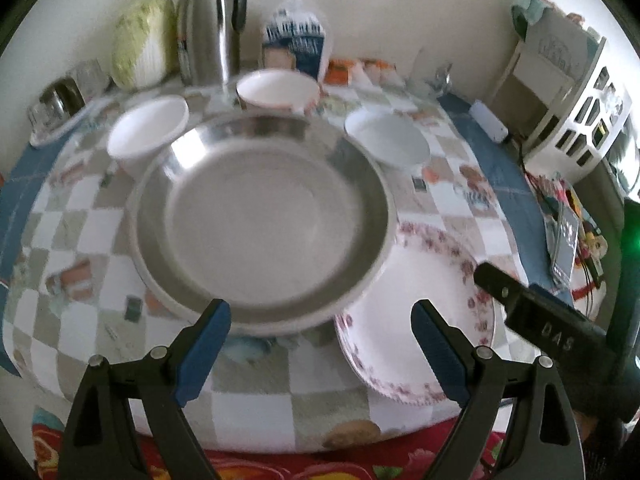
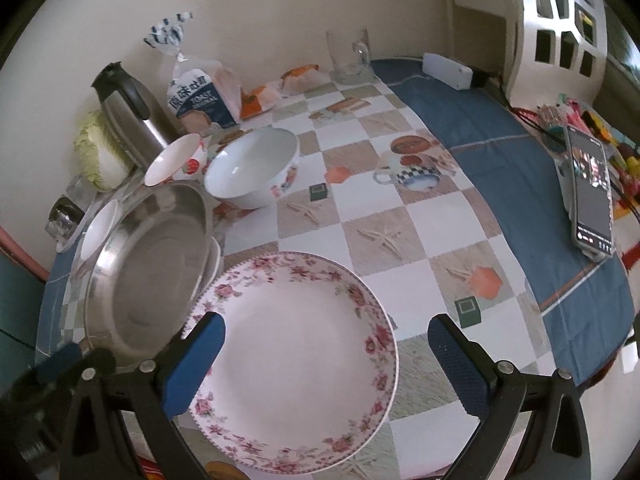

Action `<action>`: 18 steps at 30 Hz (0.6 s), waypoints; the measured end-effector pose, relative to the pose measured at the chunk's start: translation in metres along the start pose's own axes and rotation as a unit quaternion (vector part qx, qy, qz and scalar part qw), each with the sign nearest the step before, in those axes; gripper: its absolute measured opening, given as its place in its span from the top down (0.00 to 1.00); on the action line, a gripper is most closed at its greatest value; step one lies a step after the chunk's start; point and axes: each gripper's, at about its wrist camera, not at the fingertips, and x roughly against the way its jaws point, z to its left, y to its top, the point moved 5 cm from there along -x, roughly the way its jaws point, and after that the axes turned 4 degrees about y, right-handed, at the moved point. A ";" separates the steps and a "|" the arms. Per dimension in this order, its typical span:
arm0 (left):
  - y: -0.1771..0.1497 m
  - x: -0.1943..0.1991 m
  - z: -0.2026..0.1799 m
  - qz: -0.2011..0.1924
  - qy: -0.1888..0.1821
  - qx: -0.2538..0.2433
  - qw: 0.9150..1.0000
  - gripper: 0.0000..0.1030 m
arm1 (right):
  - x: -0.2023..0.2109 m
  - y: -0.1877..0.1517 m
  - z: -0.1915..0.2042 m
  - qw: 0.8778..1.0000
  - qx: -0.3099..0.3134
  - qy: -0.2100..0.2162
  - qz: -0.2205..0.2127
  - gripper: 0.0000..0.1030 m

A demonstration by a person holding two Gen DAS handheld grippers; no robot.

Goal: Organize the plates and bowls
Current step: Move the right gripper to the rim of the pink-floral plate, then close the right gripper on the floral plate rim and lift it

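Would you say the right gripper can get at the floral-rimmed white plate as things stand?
Probably yes: the right gripper hangs over the floral-rimmed white plate, jaws open and empty, nothing lying on it. The large steel plate sits beside its left edge, possibly overlapping slightly.

plates and bowls on the checked tablecloth

the steel plate (image 1: pixel 260 220) is the landmark: round, shiny, deep-rimmed, lying flat and upright, with a white rim of another dish showing just under its edge. the floral plate (image 2: pixel 296 360), white with a pink rose border, lies flat just beside it on the near right side, its rim tucked close against the steel plate. behind the steel plate stand three white bowls, all upright and empty: a small white bowl (image 1: pixel 148 128) at its far left edge, a red-patterned bowl (image 1: pixel 276 90) straight behind, and a wide white bowl (image 2: pixel 252 166) at its far right, a little apart.
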 end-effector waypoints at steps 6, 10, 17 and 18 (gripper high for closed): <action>-0.012 -0.009 -0.011 0.023 -0.001 -0.012 1.000 0.12 | -0.006 -0.004 -0.013 1.000 -0.024 -0.001 0.019 0.12; -0.019 -0.017 -0.019 0.043 -0.006 -0.022 0.999 0.21 | -0.013 -0.008 -0.023 0.998 -0.052 0.005 0.039 0.23; -0.031 -0.038 -0.021 0.093 -0.016 -0.007 0.995 0.35 | -0.026 -0.016 -0.037 0.993 -0.093 0.017 0.068 0.29; -0.032 -0.040 -0.020 0.096 -0.018 -0.003 0.995 0.35 | -0.027 -0.017 -0.039 0.993 -0.097 0.018 0.071 0.33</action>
